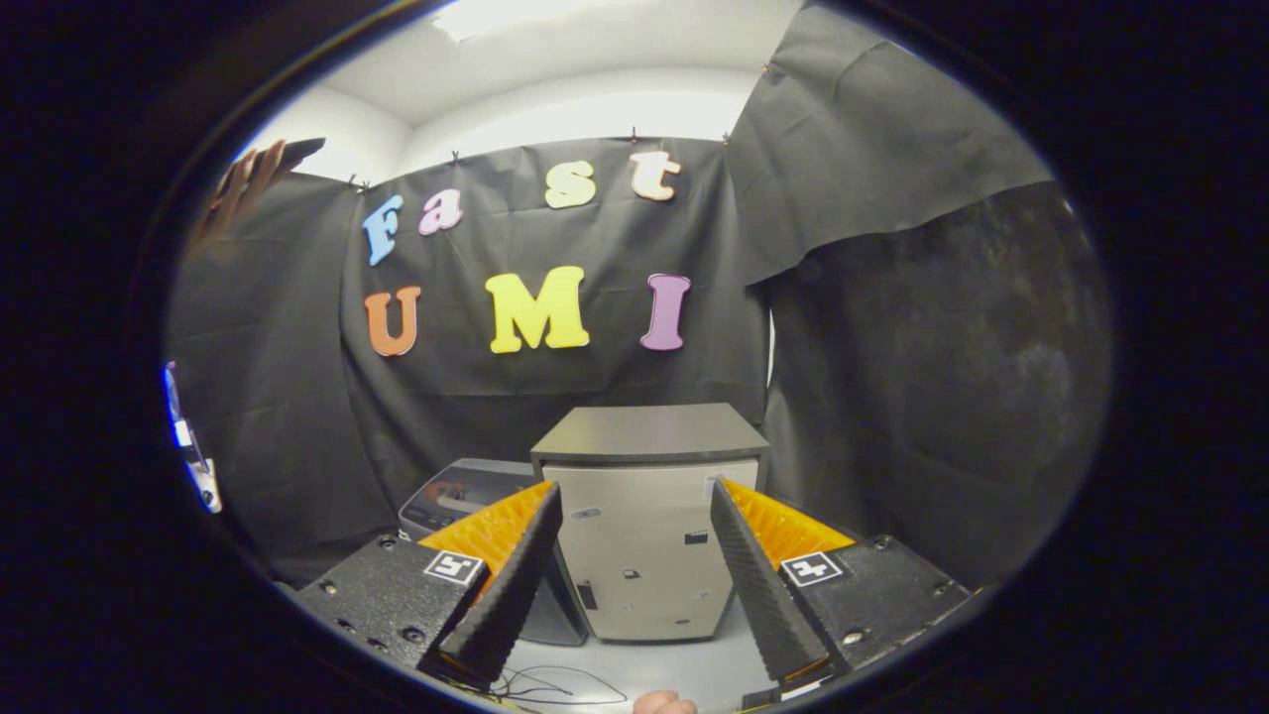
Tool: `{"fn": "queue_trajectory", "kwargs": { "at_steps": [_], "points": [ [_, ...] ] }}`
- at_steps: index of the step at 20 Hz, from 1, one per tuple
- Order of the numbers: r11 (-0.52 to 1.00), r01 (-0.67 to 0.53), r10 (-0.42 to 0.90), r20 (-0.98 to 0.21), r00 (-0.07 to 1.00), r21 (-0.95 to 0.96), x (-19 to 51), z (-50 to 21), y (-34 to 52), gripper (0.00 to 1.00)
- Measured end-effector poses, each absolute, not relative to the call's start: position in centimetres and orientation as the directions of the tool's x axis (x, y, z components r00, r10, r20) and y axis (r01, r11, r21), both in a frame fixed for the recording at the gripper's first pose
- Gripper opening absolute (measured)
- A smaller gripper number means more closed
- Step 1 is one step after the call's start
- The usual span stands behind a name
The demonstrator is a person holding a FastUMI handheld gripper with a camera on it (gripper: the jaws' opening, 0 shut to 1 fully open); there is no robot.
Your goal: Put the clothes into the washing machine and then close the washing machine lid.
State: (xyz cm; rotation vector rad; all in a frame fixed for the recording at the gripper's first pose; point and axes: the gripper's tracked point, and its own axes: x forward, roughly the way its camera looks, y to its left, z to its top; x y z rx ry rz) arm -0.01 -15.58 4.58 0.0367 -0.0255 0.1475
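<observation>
1. Claw (634,585) was spread wide – both fingers apart, nothing between them, no contact with anything.
2. Left finger (506,585) sat at about 7 o'clock from the box ahead, right finger (758,585) at about 5 o'clock; the box front showed in the gap between them.
3. That box (649,516) – pale front, dark flat top – stood beyond the fingertips on a white surface (694,669), well apart from the claw. Judged to be a cabinet or the washer body; could not tell which.
4. At 9 o'clock from the box, just beside it and partly hidden behind the left finger, sat a grey appliance with a rounded control panel (461,491). Judged the likelier washing machine. Lid state could not be read from this angle.
5. Clothes: none seen between, ahead of or beyond the fingers. Where they lay could not be told.
6. Thin cable (555,684) lay on the white surface at 6 o'clock, near the finger bases; a bit of a person's hand (664,704) was just past it.
7. Another hand holding a dark flat object (263,169) was up at 10 o'clock, against the booth wall.
8. Progress, as a judgement: nothing done. No garment gripped, none seen loaded, lid not closed. All steps left – pick clothes, load, shut lid.
</observation>
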Motion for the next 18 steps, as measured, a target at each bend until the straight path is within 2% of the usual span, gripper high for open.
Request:
{"fn": "queue_trajectory", "kwargs": {
  "at_steps": [18],
  "points": [
    [0.988,-0.150,0.149,0.024,0.989,0.045,0.86,4.94,-14.75,0.94]
  ]
}}
